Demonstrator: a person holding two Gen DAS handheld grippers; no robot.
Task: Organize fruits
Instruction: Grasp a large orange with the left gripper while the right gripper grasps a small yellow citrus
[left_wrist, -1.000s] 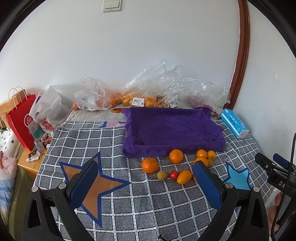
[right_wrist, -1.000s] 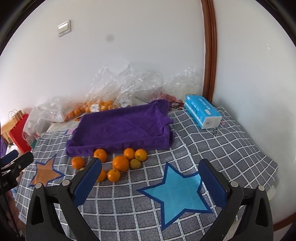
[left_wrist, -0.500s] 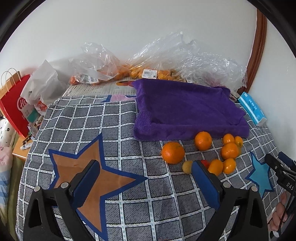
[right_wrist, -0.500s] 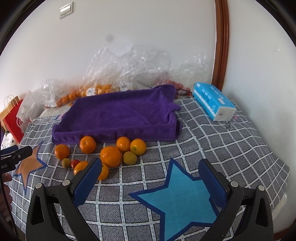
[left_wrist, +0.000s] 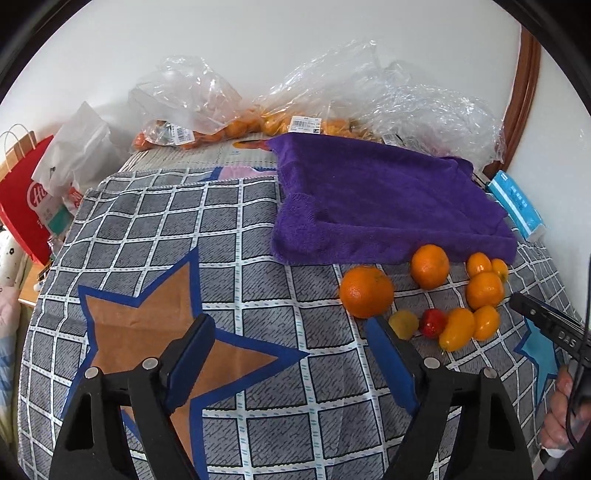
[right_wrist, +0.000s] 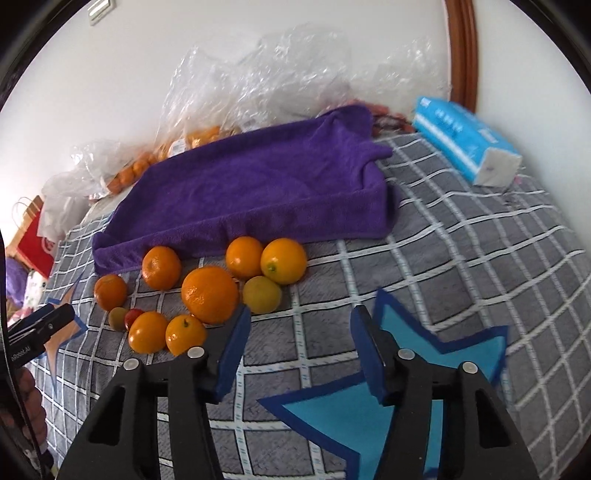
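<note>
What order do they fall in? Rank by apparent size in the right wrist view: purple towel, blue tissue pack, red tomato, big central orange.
1. purple towel
2. blue tissue pack
3. big central orange, though it lies nearer the camera than the pack
4. red tomato, partly hidden

table: checked cloth (left_wrist: 236, 229) | on it: purple towel tray (left_wrist: 384, 199), oranges (right_wrist: 209, 294), tissue pack (right_wrist: 466, 139)

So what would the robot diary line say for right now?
left gripper: open, empty | right gripper: open, empty | fruits: loose on checked cloth | purple towel tray: no fruit inside
</note>
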